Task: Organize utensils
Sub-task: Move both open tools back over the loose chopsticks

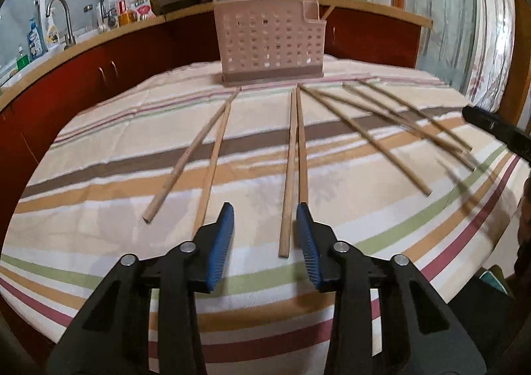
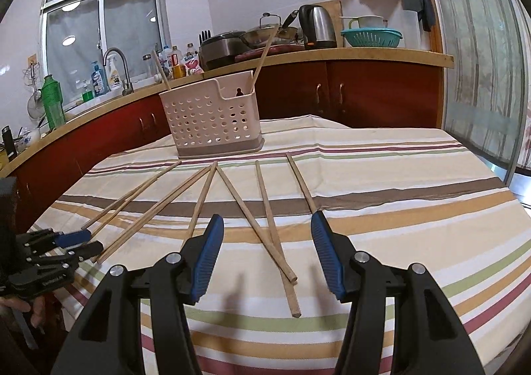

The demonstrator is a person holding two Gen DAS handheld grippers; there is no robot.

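Several wooden chopsticks lie fanned out on the striped tablecloth (image 1: pixel 381 235) in front of a pink perforated holder (image 1: pixel 270 43) (image 2: pixel 212 119), where two chopsticks stand. My left gripper (image 1: pixel 264 209) hovers low over the middle pair (image 1: pixel 292 159). Its jaws are apart, one stick's near end lies between the pads, and the other stick runs behind the right pad. It shows at the left edge of the right wrist view, left gripper (image 2: pixel 86 242). My right gripper (image 2: pixel 267 217) is open above two crossed chopsticks (image 2: pixel 270 229), not touching them. One of its fingers (image 1: pixel 491 124) shows at the left wrist view's right edge.
Behind the table runs a wooden counter (image 2: pixel 365 53) over red cabinets, with a kettle (image 2: pixel 317 27), pans, a teal colander (image 2: pixel 371 36), bottles and a sink tap (image 2: pixel 116 70). A glass door (image 2: pixel 481 76) stands at the right. A person's hand (image 2: pixel 20 305) holds the left gripper.
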